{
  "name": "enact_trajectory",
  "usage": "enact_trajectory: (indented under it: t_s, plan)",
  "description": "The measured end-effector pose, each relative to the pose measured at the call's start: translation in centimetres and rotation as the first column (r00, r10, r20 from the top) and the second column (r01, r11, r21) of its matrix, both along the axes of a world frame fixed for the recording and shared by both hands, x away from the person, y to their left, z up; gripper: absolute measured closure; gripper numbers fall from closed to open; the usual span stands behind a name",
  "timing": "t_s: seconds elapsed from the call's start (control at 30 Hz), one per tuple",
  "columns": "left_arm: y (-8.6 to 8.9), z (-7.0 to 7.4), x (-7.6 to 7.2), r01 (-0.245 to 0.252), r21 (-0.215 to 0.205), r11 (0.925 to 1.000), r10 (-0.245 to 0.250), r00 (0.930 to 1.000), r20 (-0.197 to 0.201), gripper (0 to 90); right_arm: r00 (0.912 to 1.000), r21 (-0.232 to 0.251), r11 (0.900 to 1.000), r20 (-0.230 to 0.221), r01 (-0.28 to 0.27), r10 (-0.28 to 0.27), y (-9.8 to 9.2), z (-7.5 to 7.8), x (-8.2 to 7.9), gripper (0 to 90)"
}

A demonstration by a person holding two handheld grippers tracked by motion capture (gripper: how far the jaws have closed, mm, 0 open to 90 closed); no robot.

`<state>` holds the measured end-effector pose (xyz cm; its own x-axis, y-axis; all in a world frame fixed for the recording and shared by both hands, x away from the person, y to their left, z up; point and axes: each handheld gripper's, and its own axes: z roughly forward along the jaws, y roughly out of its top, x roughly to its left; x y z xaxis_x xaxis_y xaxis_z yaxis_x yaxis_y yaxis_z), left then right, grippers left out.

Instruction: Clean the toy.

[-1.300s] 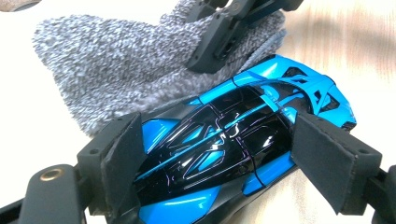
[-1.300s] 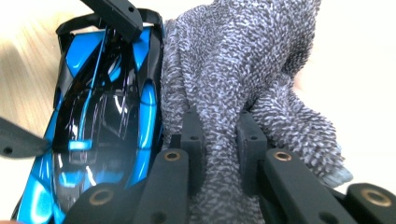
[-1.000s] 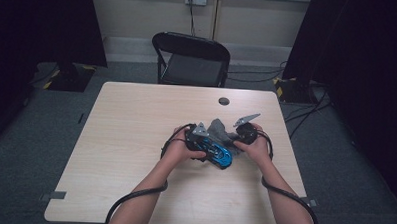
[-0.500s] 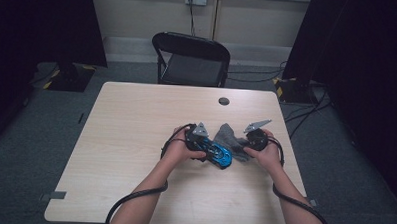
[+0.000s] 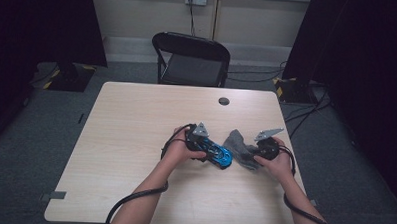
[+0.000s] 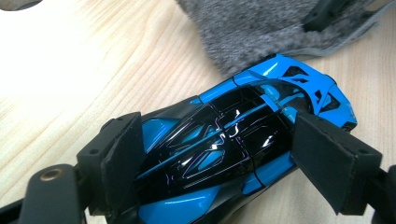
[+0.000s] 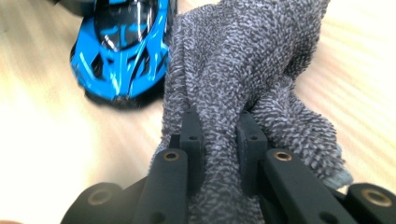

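The blue and black toy car (image 6: 243, 140) sits flat on the table (image 5: 136, 120), right of centre and toward the near half, nose pointing at the near right corner. In the left gripper view the left claw (image 6: 233, 158) straddles it across the middle — one pad is against the car's side on the left, the other stands just off its right flank, so I can't tell if it's actually clamped or just parked around it.

Just beside the car's nose is the grey cloth (image 7: 243, 70), a fuzzy towel bunched into a ridge. The right claw (image 7: 219, 135) is pinched together on a fold of it, pads squeezing the fabric, and the cloth's far end touches or nearly touches the car's front — in the left gripper view its hemmed edge lies right against the car.

From the high view the right claw (image 5: 265, 147) sits close to the table's right edge, so not much room on that side. Lots of bare wood to the left and toward the far edge though — only a small dark round cap (image 5: 224, 101) near that far edge. A black folding chair (image 5: 191, 59) stands behind the table, well apart from everything, with cables on the floor to the right.
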<state>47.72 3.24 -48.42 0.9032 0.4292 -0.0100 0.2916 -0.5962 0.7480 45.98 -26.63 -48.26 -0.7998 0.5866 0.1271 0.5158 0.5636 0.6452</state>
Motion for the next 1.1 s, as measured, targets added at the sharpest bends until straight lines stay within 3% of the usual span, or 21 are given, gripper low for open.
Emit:
enact_trajectory:
  t_s: [0.4,0.5,0.6,0.63,0.83,1.1]
  plan:
    - [-0.3,0.1,0.0,0.003,0.000,1.0000,-0.003,0.9999,-0.012,17.4,0.9994,0.009,0.999,0.014,0.032,-0.032,-3.3,1.1,-2.4,76.4]
    - [-0.3,0.3,0.2,0.017,0.014,0.9998,-0.017,0.9995,-0.027,17.4,0.9988,0.032,0.999,0.025,0.042,-0.043,-3.8,1.9,-2.5,76.4]
    - [-0.4,0.8,0.3,-0.012,0.009,0.9999,0.013,0.9973,-0.072,18.0,0.9984,0.035,0.999,0.040,0.038,-0.040,-3.8,2.7,-2.4,76.3]
    - [-0.4,0.9,0.3,-0.019,-0.006,0.9998,0.019,0.9960,-0.088,18.7,0.9984,0.042,0.999,0.044,0.033,-0.035,-3.6,3.0,-2.4,76.3]
    - [0.9,2.9,0.0,-0.016,-0.046,0.9988,0.013,0.9977,-0.066,20.4,0.9984,0.045,0.999,0.056,-0.004,0.001,-2.0,3.9,-2.1,76.3]
    - [6.3,5.9,-1.7,-0.063,-0.061,0.9962,0.062,0.9979,-0.019,20.4,0.9898,0.037,0.992,0.082,-0.120,0.117,2.9,5.6,-1.9,76.2]
